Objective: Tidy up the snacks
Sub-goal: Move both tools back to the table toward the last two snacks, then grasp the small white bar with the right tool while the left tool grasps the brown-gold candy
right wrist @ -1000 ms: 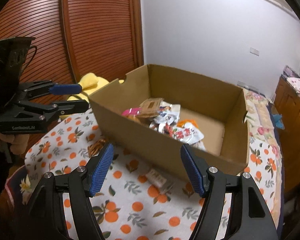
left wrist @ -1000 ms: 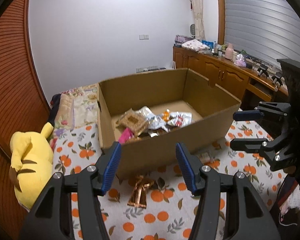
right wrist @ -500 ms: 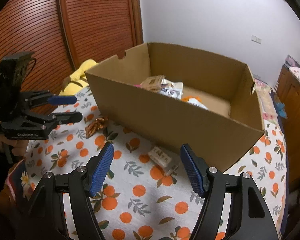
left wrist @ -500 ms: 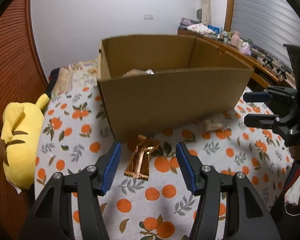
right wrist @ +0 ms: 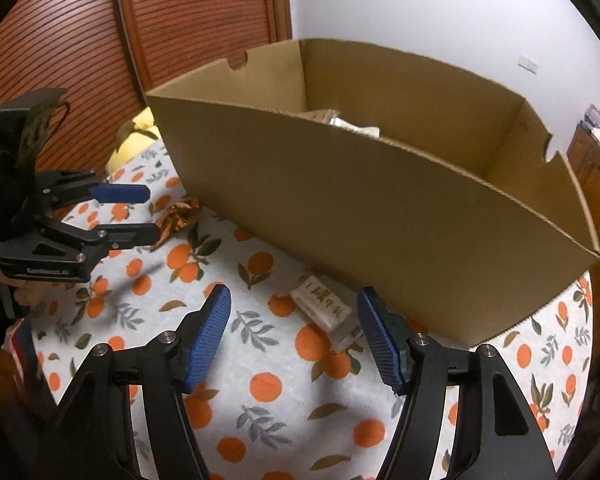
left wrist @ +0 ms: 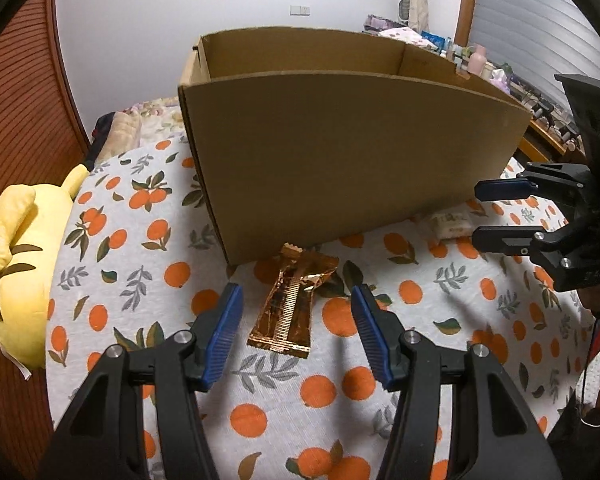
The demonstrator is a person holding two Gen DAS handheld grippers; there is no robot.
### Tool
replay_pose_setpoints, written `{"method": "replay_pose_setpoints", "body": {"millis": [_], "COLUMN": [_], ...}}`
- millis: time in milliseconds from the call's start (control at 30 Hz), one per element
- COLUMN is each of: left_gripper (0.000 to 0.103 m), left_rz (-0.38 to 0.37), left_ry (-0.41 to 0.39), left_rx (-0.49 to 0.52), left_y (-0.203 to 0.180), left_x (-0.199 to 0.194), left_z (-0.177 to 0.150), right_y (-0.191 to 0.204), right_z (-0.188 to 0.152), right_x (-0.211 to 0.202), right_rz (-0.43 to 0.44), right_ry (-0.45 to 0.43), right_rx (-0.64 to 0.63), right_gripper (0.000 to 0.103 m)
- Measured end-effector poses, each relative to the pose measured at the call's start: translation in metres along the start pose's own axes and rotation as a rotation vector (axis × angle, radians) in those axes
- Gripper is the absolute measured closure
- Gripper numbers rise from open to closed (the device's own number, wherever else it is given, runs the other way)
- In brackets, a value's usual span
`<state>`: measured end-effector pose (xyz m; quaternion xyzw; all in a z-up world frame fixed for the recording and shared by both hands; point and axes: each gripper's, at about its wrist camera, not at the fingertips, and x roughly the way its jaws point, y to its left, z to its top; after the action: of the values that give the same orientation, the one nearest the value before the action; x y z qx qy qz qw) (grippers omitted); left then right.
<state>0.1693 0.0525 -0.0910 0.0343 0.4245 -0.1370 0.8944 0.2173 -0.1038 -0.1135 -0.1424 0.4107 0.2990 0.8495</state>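
With its jaws spread wide and holding nothing, the left gripper (left wrist: 296, 320) hangs low over a copper foil snack packet (left wrist: 291, 307) lying on the orange-print cloth (left wrist: 148, 240), one end touching the cardboard box (left wrist: 340, 160). Likewise released and bare, the right gripper (right wrist: 294, 332) frames a white snack packet (right wrist: 324, 308) beside the box's front wall. More snacks (right wrist: 340, 122) peek over the rim. A yellow plush toy (left wrist: 20, 264) lies at the cloth's edge.

The tall cardboard box (left wrist: 340, 152) wall blocks forward passage (bedspread (left wrist: 148, 280) before it lies open).
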Motion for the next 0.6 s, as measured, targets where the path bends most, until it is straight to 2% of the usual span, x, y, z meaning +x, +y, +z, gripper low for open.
{"method": "replay_pose_setpoints", "body": {"millis": [100,533,600], "left_gripper": [0.048,0.052,0.052], "left_rz": [-0.003,-0.009,-0.011], "left_ry": [0.01,0.032,0.032], "left_rx": [-0.004,-0.004,-0.004], "left_y": [0.002,0.002,0.002], "left_x": [0.005,0.02,0.02], "left_z": [0.0,0.001,0.001], "right_y": [-0.001,-0.002,-0.003], "right_z": [0.001,0.003,0.002], "right_x": [0.011,0.037,0.037], "right_rz": [0.004,0.005,0.003], "right_ry": [0.021,0.072,0.076], "right_rx": [-0.01,-0.044,-0.045], "right_gripper": [0.042,0.045,0.051]}}
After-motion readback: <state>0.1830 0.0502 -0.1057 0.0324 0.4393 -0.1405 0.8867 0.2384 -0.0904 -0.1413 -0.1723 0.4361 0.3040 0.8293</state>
